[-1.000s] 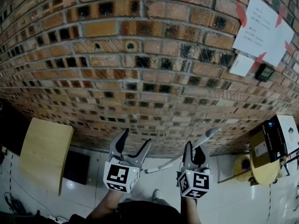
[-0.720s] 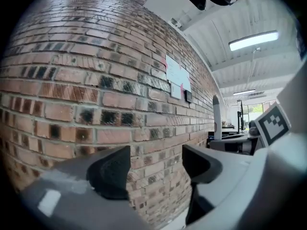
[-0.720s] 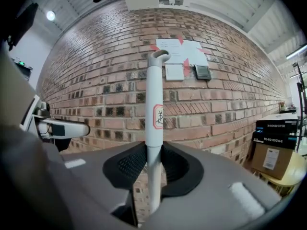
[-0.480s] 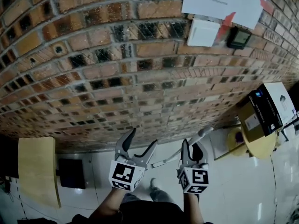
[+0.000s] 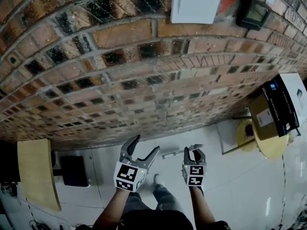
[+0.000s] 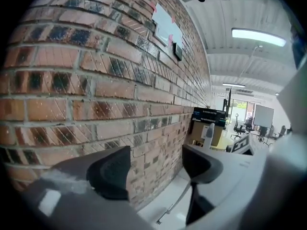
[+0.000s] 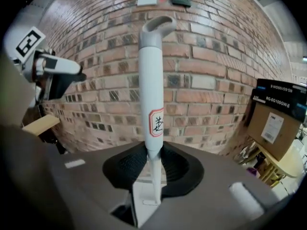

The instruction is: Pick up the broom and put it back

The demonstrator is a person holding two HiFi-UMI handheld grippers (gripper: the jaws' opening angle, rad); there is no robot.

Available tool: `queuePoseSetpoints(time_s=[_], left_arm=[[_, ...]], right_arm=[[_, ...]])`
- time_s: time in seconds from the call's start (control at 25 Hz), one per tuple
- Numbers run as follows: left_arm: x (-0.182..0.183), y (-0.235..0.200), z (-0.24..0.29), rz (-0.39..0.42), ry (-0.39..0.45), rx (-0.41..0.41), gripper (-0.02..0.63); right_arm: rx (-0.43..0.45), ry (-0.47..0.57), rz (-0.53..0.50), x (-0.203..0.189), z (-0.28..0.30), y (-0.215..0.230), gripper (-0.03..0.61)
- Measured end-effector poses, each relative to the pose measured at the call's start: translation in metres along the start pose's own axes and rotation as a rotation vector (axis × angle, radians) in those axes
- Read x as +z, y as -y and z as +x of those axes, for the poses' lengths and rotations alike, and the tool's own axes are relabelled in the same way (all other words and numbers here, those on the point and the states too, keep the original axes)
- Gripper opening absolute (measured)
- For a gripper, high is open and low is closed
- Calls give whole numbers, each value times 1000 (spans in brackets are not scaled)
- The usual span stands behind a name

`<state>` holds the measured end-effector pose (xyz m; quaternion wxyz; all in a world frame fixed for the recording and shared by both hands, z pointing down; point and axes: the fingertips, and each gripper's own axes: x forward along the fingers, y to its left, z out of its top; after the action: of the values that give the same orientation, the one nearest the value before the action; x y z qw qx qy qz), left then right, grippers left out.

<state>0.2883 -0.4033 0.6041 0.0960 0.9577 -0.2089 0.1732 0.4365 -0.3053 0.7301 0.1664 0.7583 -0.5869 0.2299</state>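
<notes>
The broom shows only as its pale grey handle (image 7: 151, 95) with a loop at the far end and a red-edged label. My right gripper (image 7: 152, 164) is shut on the thin shaft just below the thick grip, and the handle points up towards the brick wall. In the head view the handle (image 5: 178, 152) lies nearly level across my right gripper (image 5: 193, 152), its thin end sticking out to the left. My left gripper (image 5: 144, 146) stands open beside it with nothing between its fingers. In the left gripper view, my left gripper (image 6: 156, 169) frames the wall, with the thin shaft (image 6: 178, 201) below.
A brick wall (image 5: 144, 71) fills the space ahead, with a white plate (image 5: 195, 3) and a small black device (image 5: 254, 13) on it. At the right, boxes (image 5: 278, 111) stand on a round yellow table (image 5: 271, 150). A wooden board (image 5: 36, 176) and a black item (image 5: 74, 170) are at the left, on white floor.
Both grippers have come down along the wall, and the papers on it have slid up out of view. The handle now lies flatter. The right grip and left opening are unchanged.
</notes>
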Motion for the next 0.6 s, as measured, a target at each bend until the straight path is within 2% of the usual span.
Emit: queuePoseSetpoints(time_s=[0.16, 0.24, 0.4, 0.6], left_arm=[[-27, -5, 3, -34, -43, 27, 340], [-38, -9, 3, -47, -62, 50, 340], [-52, -18, -3, -69, -81, 100, 339], [-59, -27, -20, -100, -81, 156, 339]], right_arm=[[13, -109, -16, -62, 52, 10, 95], [18, -123, -28, -77, 76, 15, 95], [48, -63, -56, -56, 123, 18, 95], [95, -43, -21, -19, 187, 12, 95]])
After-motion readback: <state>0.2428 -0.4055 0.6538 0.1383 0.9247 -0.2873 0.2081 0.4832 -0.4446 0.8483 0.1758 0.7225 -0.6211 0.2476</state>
